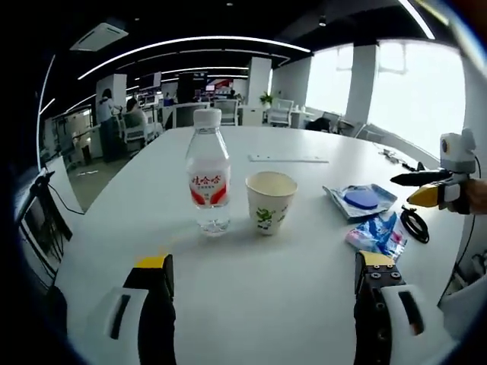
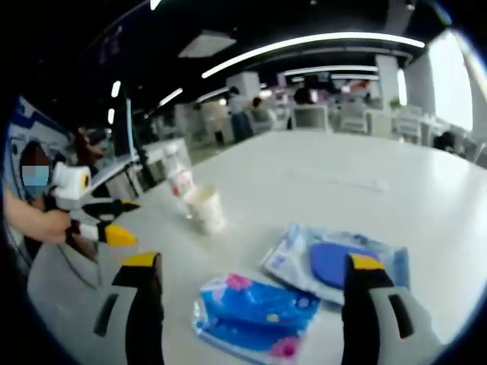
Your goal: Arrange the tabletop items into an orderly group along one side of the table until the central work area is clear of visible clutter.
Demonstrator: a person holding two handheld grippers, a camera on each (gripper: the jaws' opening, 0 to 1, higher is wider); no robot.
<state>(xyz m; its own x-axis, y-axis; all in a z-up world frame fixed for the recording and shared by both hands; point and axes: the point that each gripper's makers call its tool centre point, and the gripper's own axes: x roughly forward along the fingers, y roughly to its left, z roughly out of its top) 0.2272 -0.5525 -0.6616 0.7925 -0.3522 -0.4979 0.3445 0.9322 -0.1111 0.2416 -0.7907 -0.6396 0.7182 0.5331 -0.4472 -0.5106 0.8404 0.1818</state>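
Left gripper view: my left gripper (image 1: 262, 277) gapes empty before bottle (image 1: 208, 171) and paper cup (image 1: 270, 201).
Right gripper (image 2: 247, 281): wide apart over blue packet (image 2: 255, 313).
Risk: I may topple the bottle.

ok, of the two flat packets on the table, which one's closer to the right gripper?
The blue-and-pink packet, lying between the right gripper fingers. The clear packet with the blue disc lies farther out, beyond it.

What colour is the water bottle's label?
Red and white label, clearest in the left gripper view.
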